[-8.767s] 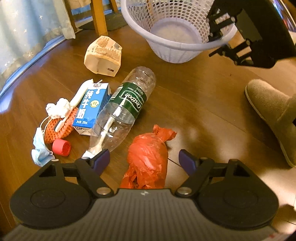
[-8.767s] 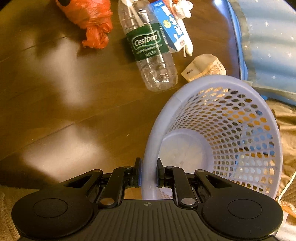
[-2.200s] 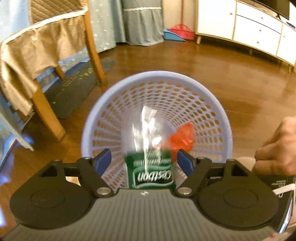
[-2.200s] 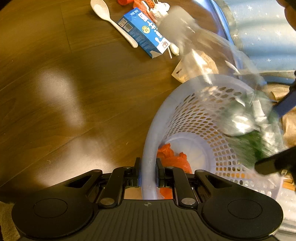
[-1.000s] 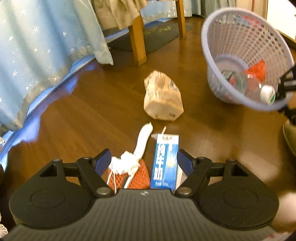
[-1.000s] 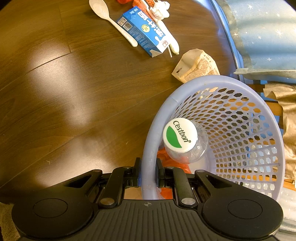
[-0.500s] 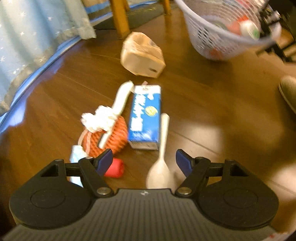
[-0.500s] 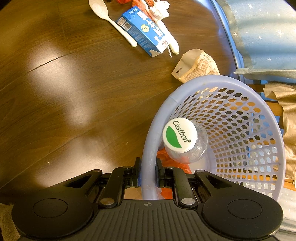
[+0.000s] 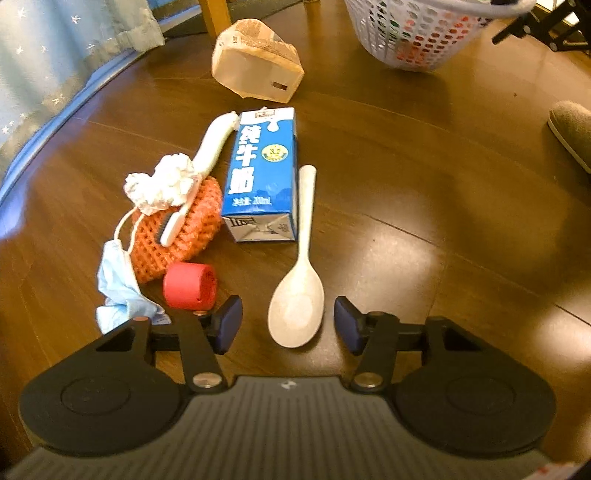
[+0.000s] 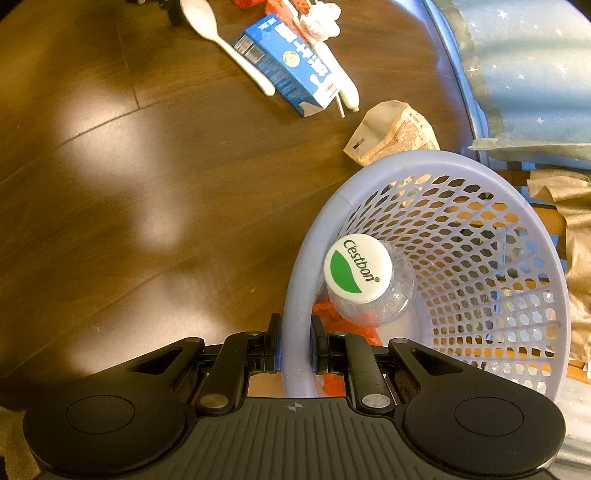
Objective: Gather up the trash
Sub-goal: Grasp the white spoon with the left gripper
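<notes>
A white spoon [image 9: 299, 280] lies on the wood floor, its bowl between the blue pads of my left gripper [image 9: 288, 325]. The jaws are closing, with a gap on each side of the bowl. A blue milk carton [image 9: 264, 173], an orange net [image 9: 173, 236], a crumpled tissue [image 9: 162, 182], a toothbrush [image 9: 207, 147], a red cap [image 9: 190, 286], a blue face mask [image 9: 118, 291] and a paper bag [image 9: 256, 72] lie beyond. My right gripper [image 10: 295, 356] is shut on the rim of the lilac basket [image 10: 517, 206], which holds a clear bottle [image 10: 364, 280] and an orange bag [image 10: 343, 321].
A slipper [image 9: 572, 129] shows at the right edge of the left wrist view. A starred blue cloth [image 9: 55, 55] and a wooden leg [image 9: 216, 16] stand at the back left. Bare floor [image 10: 110, 184] spreads left of the basket.
My left gripper has dropped towards the floor and come up to the spoon, and its jaws have narrowed. The right gripper and the basket have not moved.
</notes>
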Available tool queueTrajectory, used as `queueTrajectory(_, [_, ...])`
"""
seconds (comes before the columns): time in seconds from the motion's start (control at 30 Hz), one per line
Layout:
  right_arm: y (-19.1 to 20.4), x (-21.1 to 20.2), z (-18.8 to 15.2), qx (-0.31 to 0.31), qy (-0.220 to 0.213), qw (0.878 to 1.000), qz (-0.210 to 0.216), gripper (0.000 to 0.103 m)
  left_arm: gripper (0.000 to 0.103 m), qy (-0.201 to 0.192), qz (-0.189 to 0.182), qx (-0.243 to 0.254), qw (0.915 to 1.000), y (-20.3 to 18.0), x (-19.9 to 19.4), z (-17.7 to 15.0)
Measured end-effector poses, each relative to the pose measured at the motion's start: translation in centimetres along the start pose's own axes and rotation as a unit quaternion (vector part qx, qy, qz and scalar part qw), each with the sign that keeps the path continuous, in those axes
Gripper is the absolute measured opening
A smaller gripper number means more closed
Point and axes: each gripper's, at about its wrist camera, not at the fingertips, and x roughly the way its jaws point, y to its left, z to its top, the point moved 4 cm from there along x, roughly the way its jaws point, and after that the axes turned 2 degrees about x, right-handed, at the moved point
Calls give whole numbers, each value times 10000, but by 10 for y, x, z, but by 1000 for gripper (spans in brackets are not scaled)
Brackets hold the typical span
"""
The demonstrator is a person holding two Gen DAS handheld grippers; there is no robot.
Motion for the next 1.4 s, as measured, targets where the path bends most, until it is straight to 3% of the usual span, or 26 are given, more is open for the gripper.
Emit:
queueTrajectory(0.13, [1, -1, 4, -29, -3, 10000, 11, 10, 43, 72, -101, 24, 9999, -3, 5, 0])
queueTrajectory(0.63, [2, -1, 6, -31, -7, 10000, 16, 10, 29, 6, -285, -29, 9996, 2, 11, 2])
queueTrajectory(1.4, [1, 0, 8, -40, -25, 10000, 31, 10, 29, -33, -410, -80, 9991, 6, 9, -2])
